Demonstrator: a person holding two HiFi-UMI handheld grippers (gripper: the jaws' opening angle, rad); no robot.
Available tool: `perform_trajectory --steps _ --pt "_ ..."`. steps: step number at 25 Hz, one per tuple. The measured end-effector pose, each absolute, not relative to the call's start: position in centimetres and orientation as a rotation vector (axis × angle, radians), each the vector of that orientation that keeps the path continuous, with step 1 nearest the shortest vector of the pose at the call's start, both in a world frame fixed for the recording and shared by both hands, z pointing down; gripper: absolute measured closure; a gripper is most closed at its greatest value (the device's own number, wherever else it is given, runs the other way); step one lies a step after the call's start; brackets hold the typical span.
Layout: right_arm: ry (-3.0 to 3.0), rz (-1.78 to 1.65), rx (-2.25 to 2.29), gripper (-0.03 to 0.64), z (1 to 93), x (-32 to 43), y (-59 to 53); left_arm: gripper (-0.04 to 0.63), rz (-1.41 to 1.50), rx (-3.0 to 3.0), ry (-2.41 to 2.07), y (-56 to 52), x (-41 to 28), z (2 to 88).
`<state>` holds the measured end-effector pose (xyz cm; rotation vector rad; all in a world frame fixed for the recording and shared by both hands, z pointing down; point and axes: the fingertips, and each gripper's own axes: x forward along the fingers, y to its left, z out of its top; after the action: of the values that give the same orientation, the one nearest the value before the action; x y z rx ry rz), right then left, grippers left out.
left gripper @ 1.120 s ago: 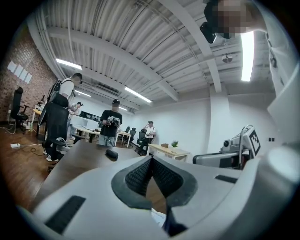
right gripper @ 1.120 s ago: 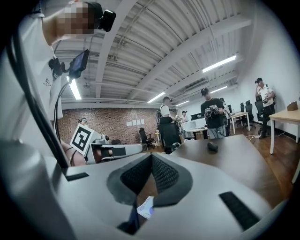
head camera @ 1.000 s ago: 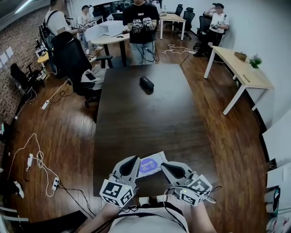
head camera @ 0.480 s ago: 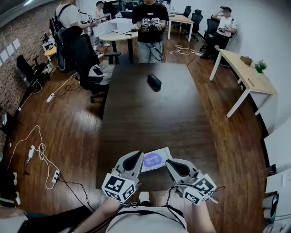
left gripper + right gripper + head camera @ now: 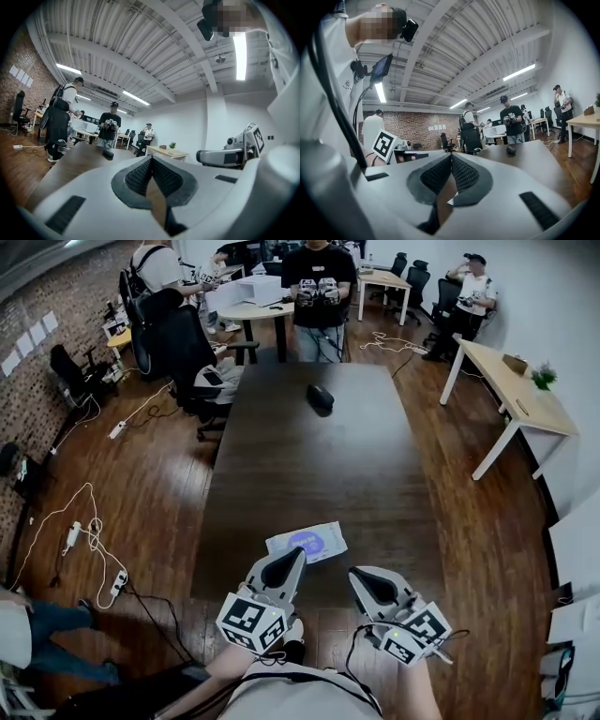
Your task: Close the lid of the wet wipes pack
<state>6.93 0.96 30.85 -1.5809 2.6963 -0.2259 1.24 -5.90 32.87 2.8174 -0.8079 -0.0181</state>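
Note:
The wet wipes pack [image 5: 307, 542], white with a blue oval label, lies flat near the front edge of the dark table [image 5: 319, 465]. From the head view its lid looks flat; I cannot tell more. My left gripper [image 5: 292, 557] is just behind the pack's near edge, pointing level, with nothing in its shut jaws [image 5: 151, 159]. My right gripper [image 5: 358, 575] is to the pack's right and nearer me, apart from it. It is also shut and empty [image 5: 451, 157]. Each gripper view looks out across the table top, and the pack is hidden below the jaws.
A small black object [image 5: 321, 397] sits on the far part of the table. A person [image 5: 321, 287] stands at the far end holding grippers. Office chairs [image 5: 183, 343] stand at the left, a light wooden desk [image 5: 511, 390] at the right, and cables [image 5: 89, 540] lie on the floor.
Both grippers have drawn back toward me. They flanked the pack before; now it lies ahead of their tips. The pack looks unmoved on the table.

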Motion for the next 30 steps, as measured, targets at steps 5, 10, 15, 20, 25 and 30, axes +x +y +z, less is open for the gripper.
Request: perform_trajectory --steps 5,10,15,20,25,30 --pt "2.693 -0.216 -1.557 0.609 31.1 7.6 5.6 0.594 -0.006 2.817 -0.835 -0.7 1.8 33.0" --pt "2.693 -0.192 -1.513 0.609 31.2 6.9 10.3 0.594 0.0 2.808 -0.9 4.2 0.1 33.3" --pt "2.713 -0.185 -1.467 0.61 31.5 6.0 15.1 0.594 -0.009 2.789 -0.983 8.6 -1.6 33.3" --pt "2.719 -0.201 -1.444 0.609 31.8 6.1 18.4 0.594 -0.014 2.778 -1.03 11.7 -2.5 32.7" --pt "2.72 -0.192 -1.443 0.609 31.5 6.0 19.6 0.594 -0.021 2.773 -1.041 13.1 -2.9 32.2" --pt "2.72 -0.165 -1.467 0.609 30.9 5.6 19.3 0.594 -0.036 2.789 -1.021 13.2 -2.8 31.6"
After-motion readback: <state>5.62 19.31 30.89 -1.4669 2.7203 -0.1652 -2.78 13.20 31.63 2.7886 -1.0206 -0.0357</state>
